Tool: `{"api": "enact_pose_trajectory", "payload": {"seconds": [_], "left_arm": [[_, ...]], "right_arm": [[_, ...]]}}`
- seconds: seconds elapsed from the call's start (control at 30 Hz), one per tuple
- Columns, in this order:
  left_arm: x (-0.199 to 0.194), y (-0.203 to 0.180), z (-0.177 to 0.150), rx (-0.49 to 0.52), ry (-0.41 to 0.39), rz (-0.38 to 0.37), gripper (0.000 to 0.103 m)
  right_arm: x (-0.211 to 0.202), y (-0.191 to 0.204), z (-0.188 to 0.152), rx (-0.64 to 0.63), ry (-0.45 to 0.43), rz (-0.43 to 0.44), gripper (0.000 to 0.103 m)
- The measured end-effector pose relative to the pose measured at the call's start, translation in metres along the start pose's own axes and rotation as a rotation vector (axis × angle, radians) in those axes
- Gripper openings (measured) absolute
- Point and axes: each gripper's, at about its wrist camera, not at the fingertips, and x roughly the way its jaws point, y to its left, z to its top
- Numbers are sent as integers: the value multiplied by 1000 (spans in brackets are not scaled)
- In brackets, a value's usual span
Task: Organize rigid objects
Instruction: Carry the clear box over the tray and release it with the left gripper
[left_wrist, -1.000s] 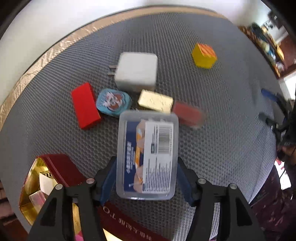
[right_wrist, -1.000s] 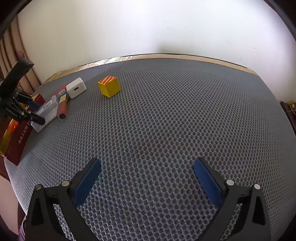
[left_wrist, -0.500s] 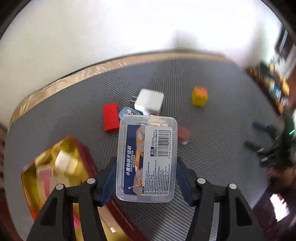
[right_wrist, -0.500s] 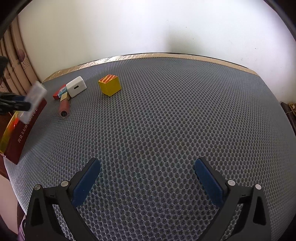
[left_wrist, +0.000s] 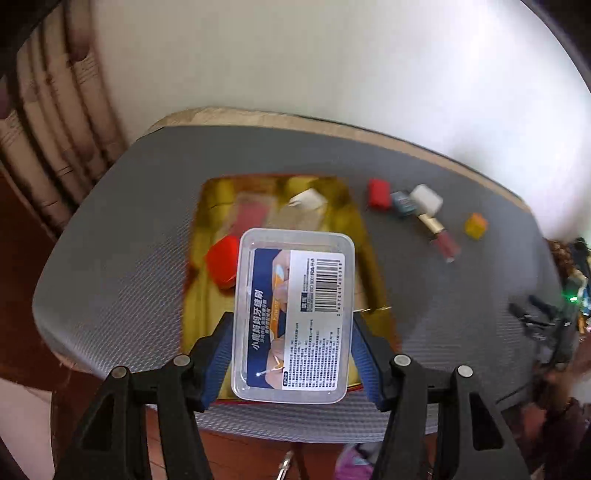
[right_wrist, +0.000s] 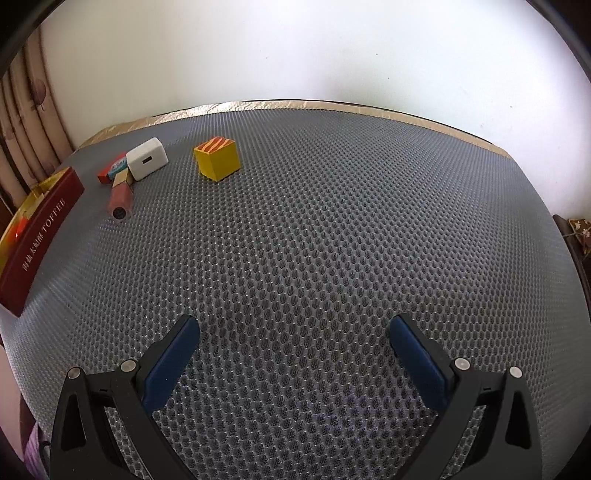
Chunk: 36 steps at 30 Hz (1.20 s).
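Left claw (left_wrist: 291, 332) grips clear plastic box (left_wrist: 293, 314), blue-white barcode label; right claw (right_wrist: 295, 339) wide, empty.

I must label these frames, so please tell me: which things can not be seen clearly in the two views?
- Left wrist view: the held clear plastic box covers part of the gold-lined tin; the contents behind it are blurred.
- Left wrist view: the small items beside the tin, such as the yellow cube, are smeared by motion.
- Right wrist view: the tin's red wall and the frame edge hide its inside.
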Motion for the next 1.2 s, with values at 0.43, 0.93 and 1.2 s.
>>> {"api": "enact_pose_trajectory", "payload": {"seconds": [0.43, 0.93, 1.2], "left_arm": [[51, 23, -20, -76, 17, 56, 61], [68, 20, -25, -46, 28, 87, 62], [68, 8, -26, 1, 11, 161, 62]], "right_arm": [[4, 7, 2, -20, 10, -24, 103], [5, 8, 2, -21, 10, -26, 103], [5, 9, 2, -21, 10, -26, 103]]}}
